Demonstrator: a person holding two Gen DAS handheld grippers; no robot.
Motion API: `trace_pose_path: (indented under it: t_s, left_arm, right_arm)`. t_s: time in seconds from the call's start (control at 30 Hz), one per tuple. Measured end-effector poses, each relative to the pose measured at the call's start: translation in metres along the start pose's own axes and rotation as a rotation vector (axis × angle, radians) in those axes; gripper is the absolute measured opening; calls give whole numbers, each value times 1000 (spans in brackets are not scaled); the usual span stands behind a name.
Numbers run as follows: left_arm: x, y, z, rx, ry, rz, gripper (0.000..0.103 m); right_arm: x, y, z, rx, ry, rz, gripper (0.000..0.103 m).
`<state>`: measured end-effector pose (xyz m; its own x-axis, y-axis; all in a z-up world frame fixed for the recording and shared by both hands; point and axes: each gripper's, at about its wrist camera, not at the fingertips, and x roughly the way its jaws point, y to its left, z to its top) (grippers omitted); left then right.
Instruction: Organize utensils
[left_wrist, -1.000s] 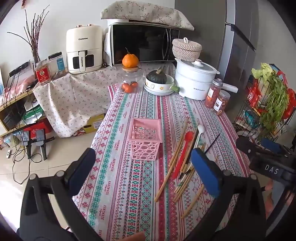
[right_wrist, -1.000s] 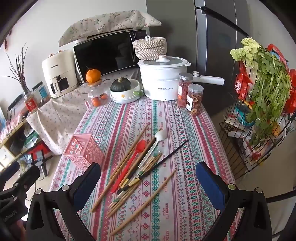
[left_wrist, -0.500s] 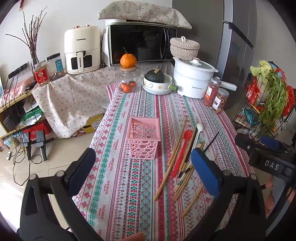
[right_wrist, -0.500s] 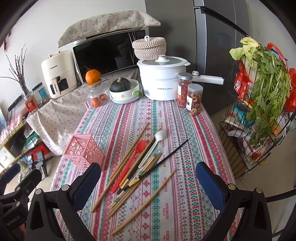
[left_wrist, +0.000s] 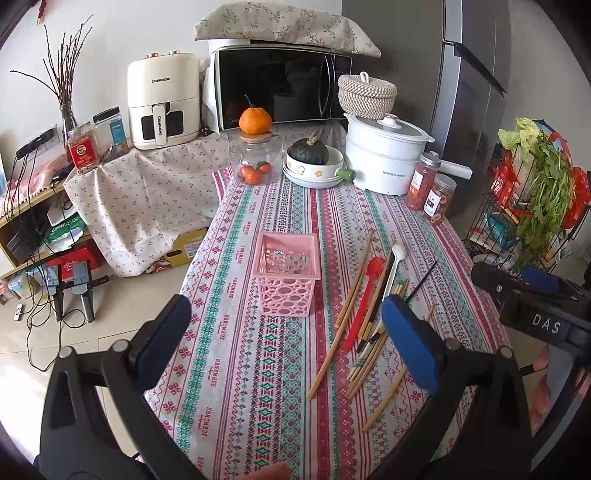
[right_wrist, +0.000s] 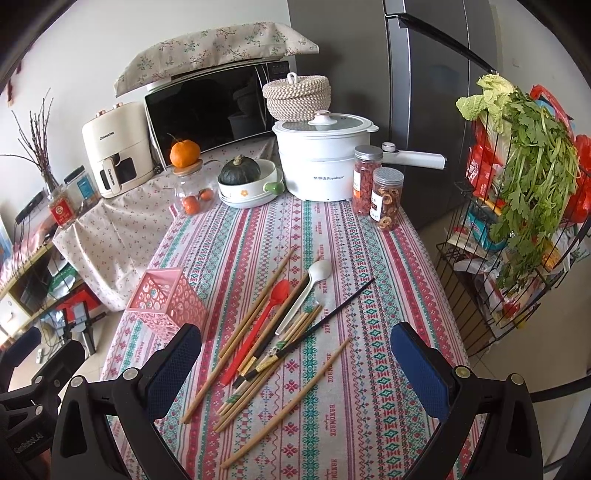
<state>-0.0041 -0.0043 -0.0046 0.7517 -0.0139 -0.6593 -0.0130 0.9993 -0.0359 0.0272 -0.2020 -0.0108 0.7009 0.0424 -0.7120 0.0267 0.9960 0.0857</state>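
Both grippers have drifted only slightly since a second ago: the pink basket (left_wrist: 287, 281) sits a little lower and nearer in the left wrist view, and nothing on the table has shifted. That basket stands upright on the striped tablecloth (left_wrist: 243, 369), with nothing visible inside it.

Just right of the basket lies the heap of utensils: one red spoon (right_wrist: 258, 325), one white spoon (right_wrist: 306, 291), one black chopstick (right_wrist: 325, 321) angled across the pile, and a loose fan of bamboo chopsticks (right_wrist: 258, 295), several overlapping so an exact count cannot be made. One bamboo chopstick (right_wrist: 288, 402) lies by itself, furthest from the basket on the near right side of the heap.

The left gripper (left_wrist: 286, 332) hovers above the table edge nearer than the basket, blue pads spread wide and holding nothing. The right gripper (right_wrist: 295, 365) hangs over the near end of the heap, likewise spread apart with nothing between its pads.

Beyond the basket, at the table's far end, stand one glass jar (left_wrist: 255, 162) with an orange on its lid, one bowl (left_wrist: 314, 170) holding a dark squash, one white cooking pot (left_wrist: 384, 155), and two snack jars (right_wrist: 376, 192) side by side.
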Motion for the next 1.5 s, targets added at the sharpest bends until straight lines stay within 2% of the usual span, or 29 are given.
trace_pose_path:
  t_s: [1.5]
  left_arm:
    - [1,-2,1,9,-1,1,102]
  right_arm:
    - [-4,-7,1,19,-2,-2,103]
